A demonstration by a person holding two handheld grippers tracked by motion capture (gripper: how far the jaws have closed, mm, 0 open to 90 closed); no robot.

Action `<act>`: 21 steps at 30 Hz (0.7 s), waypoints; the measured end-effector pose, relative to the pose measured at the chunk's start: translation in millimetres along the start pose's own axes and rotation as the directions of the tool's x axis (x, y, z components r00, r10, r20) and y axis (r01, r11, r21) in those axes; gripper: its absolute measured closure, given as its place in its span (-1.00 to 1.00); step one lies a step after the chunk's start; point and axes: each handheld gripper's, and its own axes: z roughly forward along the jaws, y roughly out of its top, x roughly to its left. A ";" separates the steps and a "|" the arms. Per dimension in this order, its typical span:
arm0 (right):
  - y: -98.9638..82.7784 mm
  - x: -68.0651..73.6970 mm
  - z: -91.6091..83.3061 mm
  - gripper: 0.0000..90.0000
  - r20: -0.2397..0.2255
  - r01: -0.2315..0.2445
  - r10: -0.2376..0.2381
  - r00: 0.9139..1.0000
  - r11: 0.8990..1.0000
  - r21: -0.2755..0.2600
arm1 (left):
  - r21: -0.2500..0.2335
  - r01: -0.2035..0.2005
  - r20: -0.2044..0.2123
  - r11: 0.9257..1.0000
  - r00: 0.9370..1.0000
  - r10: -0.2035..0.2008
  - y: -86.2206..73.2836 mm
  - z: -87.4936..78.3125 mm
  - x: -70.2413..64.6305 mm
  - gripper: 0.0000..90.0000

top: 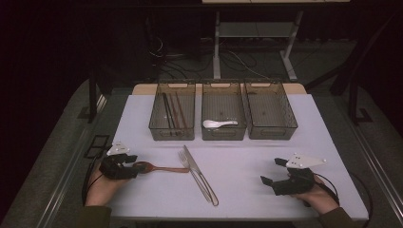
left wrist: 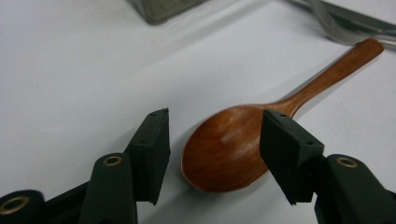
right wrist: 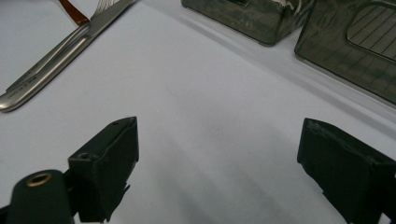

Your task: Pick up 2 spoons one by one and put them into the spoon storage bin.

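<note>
High view shows the left claw (top: 138,167) low on the table (top: 266,156), right at the bowl end of a wooden spoon (top: 159,167). Left gripper view shows its jaws apart, one on each side of the spoon (left wrist: 229,147) bowl. The right pad (left wrist: 285,154) looks to be touching the bowl's edge and the left pad (left wrist: 152,149) stands off it, so it does not grip yet. The spoon is red-brown, smooth and a bit shiny, with a round bowl and a thin handle that points away from the claw toward a fork (top: 187,164) and knife (top: 199,175). Far past the claw sit three bins (top: 223,116). One holds chopsticks (top: 173,111), one holds a white spoon (top: 218,123). So the sorting looks partly done. The wooden spoon, fork and knife are left. The right claw (top: 271,173) rests wide open on the table, holding nothing.
</note>
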 end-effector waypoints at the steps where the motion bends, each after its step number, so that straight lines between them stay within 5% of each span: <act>1: 0.0 0.0 0.0 -0.71 0.000 0.000 0.000 1.000 1.000 0.000 | 0.004 -0.001 0.001 1.000 1.000 0.001 -0.9 1.3 0.7 -0.08; 8: 0.0 0.0 -0.7 -0.71 0.005 0.000 0.000 1.000 1.000 -0.004 | 0.043 -0.021 0.031 0.999 0.999 0.020 -2.7 4.0 0.8 -0.06; 21: 0.2 0.4 -0.5 -0.71 0.000 0.005 -0.005 1.000 1.000 -0.005 | 0.035 -0.085 0.113 0.996 0.990 0.081 -4.4 -3.7 -1.0 0.53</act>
